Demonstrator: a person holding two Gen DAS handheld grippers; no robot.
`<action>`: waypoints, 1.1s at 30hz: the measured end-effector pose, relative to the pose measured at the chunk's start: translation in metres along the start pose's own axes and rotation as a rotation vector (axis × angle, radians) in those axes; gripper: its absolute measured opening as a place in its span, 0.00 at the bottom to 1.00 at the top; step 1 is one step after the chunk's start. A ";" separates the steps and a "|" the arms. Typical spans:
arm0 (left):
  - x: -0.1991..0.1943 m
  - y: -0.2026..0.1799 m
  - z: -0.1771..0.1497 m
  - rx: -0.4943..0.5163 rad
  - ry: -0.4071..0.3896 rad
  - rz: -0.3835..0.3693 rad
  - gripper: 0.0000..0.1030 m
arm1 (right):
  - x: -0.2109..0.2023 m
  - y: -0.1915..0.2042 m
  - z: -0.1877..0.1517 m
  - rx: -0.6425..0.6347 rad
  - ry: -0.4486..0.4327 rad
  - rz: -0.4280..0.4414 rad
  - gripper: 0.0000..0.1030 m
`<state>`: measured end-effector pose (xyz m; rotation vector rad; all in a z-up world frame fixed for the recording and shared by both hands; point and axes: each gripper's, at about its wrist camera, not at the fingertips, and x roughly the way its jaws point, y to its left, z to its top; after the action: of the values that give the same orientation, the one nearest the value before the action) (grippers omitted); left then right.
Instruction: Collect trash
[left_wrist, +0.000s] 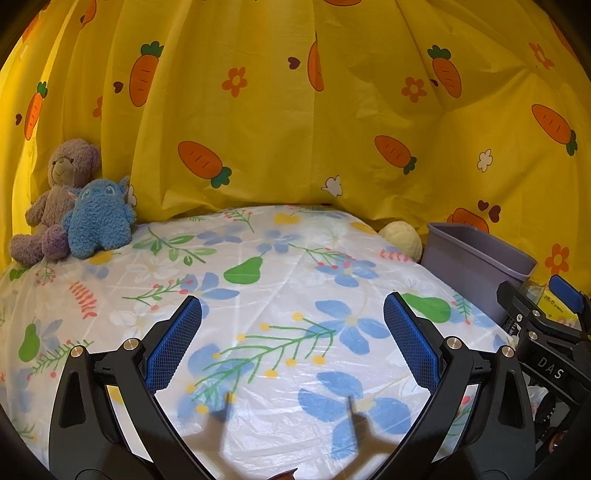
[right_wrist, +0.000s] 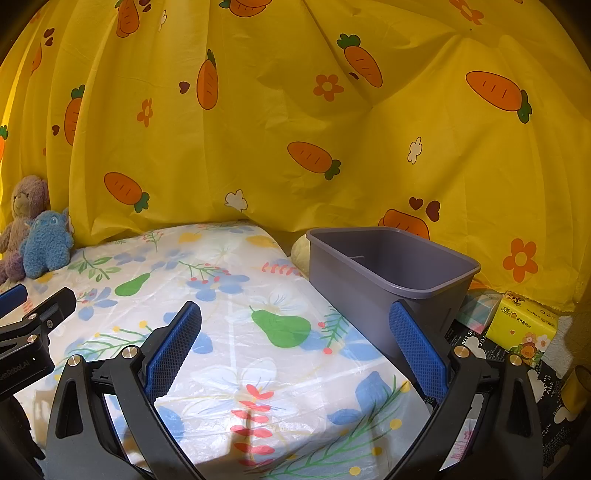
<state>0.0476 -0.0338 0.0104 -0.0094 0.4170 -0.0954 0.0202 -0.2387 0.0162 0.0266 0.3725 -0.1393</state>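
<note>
A grey-purple bin (right_wrist: 388, 273) stands off the right edge of the flower-print table cover (right_wrist: 229, 295); in the left wrist view the bin (left_wrist: 476, 262) is at the right. My left gripper (left_wrist: 291, 332) is open and empty above the cover. My right gripper (right_wrist: 295, 332) is open and empty, its right finger (right_wrist: 417, 347) just in front of the bin's near wall. No loose trash shows on the cover. The right gripper's body also shows at the right edge of the left wrist view (left_wrist: 546, 332).
A purple teddy bear (left_wrist: 59, 192) and a blue plush (left_wrist: 99, 218) sit at the back left. A cream plush ball (left_wrist: 402, 236) lies beside the bin. A yellow tissue pack (right_wrist: 524, 325) and a pastel box (right_wrist: 478, 306) lie right of the bin. A yellow carrot curtain (left_wrist: 295, 110) hangs behind.
</note>
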 end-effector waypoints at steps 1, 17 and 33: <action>0.000 0.000 0.000 0.000 0.000 -0.001 0.94 | 0.000 0.000 0.000 0.000 0.000 -0.001 0.95; 0.002 -0.002 -0.002 0.005 0.000 0.005 0.78 | 0.006 -0.002 -0.005 0.007 0.011 -0.012 0.95; -0.001 -0.001 -0.001 0.001 -0.003 0.012 0.81 | 0.005 -0.004 -0.005 0.009 0.010 -0.014 0.95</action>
<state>0.0460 -0.0351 0.0096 -0.0060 0.4140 -0.0838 0.0224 -0.2429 0.0095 0.0339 0.3819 -0.1545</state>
